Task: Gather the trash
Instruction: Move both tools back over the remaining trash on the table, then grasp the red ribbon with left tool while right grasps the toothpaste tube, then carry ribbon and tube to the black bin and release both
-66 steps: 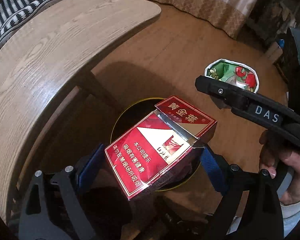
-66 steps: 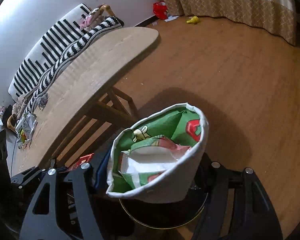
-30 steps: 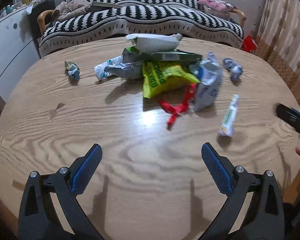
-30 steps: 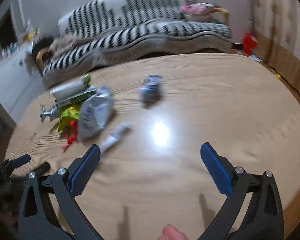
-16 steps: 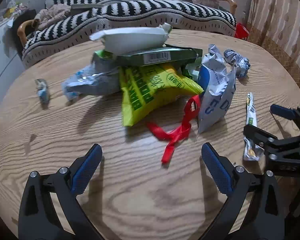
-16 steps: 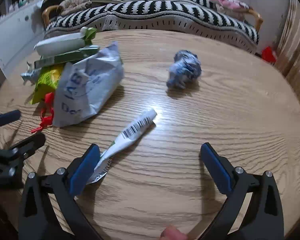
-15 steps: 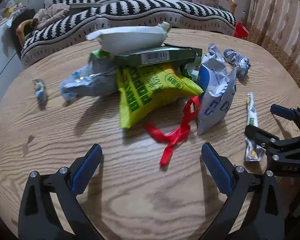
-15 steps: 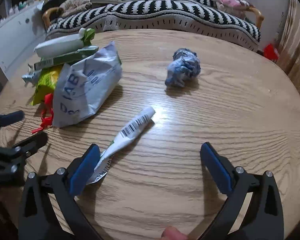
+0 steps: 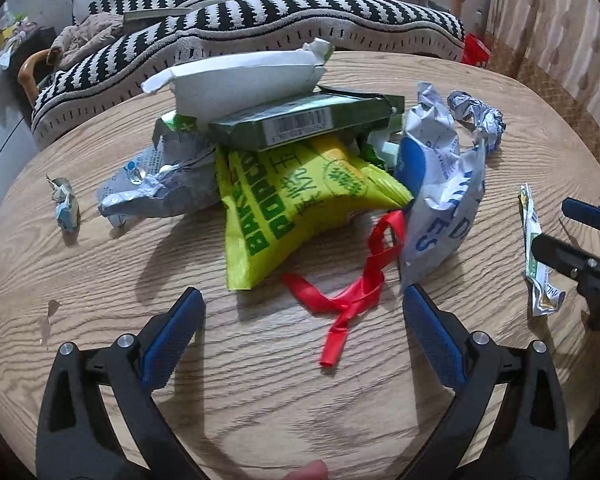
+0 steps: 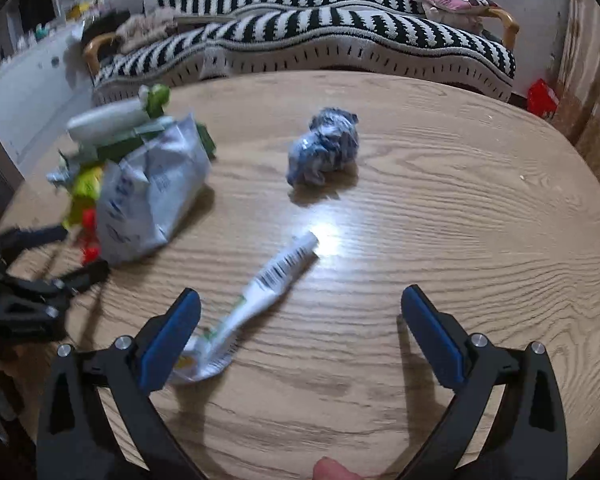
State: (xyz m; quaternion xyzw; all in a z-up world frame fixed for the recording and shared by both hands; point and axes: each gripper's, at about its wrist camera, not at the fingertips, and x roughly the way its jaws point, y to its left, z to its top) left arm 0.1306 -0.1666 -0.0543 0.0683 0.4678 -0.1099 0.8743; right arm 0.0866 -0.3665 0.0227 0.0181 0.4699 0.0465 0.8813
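With both jaws spread wide and empty, we aim the left gripper (image 9: 302, 324) at the red ribbon (image 9: 354, 276) at 12 o'clock on the surface (image 9: 100, 264): light, limp; pinch mid-strip. The right gripper (image 10: 300, 322) flanks the flat sachet (image 10: 256, 296) at 10 o'clock.

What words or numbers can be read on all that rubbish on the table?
"BAKE" and "POPPCO", in green letters, partly creased: yellow snack bag. It also carries Chinese characters I cannot read for sure.
"ES" and "D", fragments in blue: crumpled white bag; the rest is folded away.
Barcode with digits, too small to read: dark green box.
Barcode and print, too blurred to read: slim white sachet.
No text shows on either gripper.
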